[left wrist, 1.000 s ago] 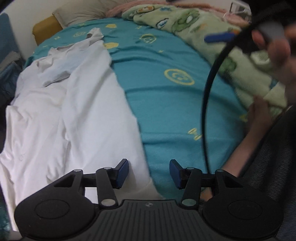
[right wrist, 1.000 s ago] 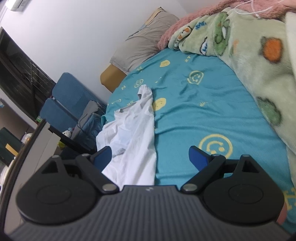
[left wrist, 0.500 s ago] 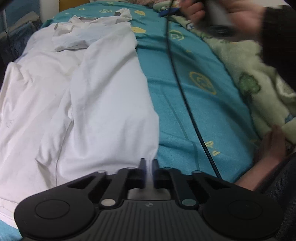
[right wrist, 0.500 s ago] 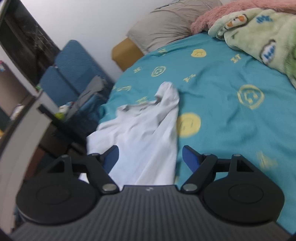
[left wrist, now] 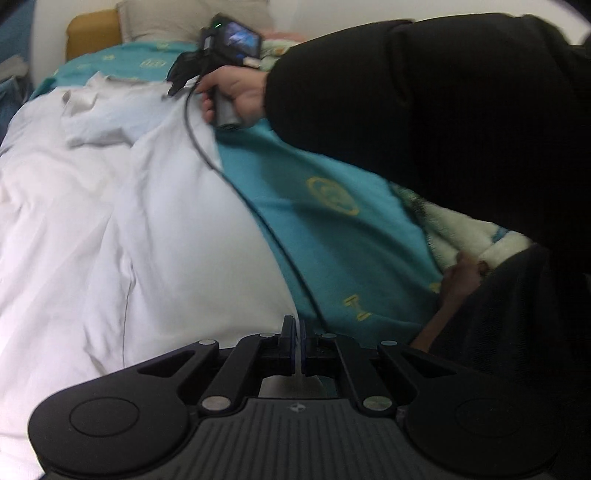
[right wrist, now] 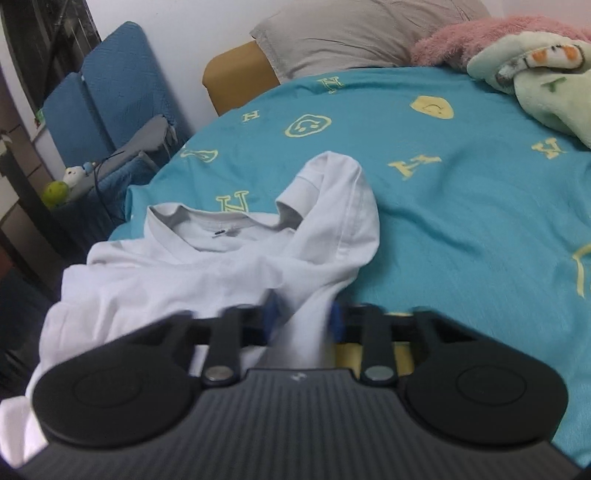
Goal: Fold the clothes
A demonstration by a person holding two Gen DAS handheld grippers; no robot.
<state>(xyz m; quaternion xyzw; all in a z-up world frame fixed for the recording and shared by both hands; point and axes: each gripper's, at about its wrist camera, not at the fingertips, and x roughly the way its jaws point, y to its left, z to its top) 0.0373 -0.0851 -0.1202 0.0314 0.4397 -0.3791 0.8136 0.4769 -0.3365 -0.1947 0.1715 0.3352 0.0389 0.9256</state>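
A white T-shirt [left wrist: 166, 221] lies spread on the teal bed sheet [left wrist: 332, 206]. My left gripper [left wrist: 297, 341] is shut on the shirt's near hem corner, with cloth pinched between the blue pads. In the right wrist view the shirt [right wrist: 221, 266] shows its collar and a folded sleeve. My right gripper [right wrist: 303, 315] sits at the shoulder edge, its pads drawn in on a bunch of white cloth that fills the gap between them. The left wrist view shows that right gripper [left wrist: 184, 79] held by a hand [left wrist: 240, 92] at the shirt's far end.
A black sleeve [left wrist: 443, 110] reaches across the bed, and a cable [left wrist: 258, 218] trails over the shirt's edge. A green blanket [right wrist: 546, 85] is heaped at the right, a grey pillow [right wrist: 354, 33] at the head. Blue chairs [right wrist: 110, 88] stand left of the bed.
My left gripper went from open to shut on the hem. My right gripper moved down to the shirt's shoulder and its fingers drew in on the cloth.
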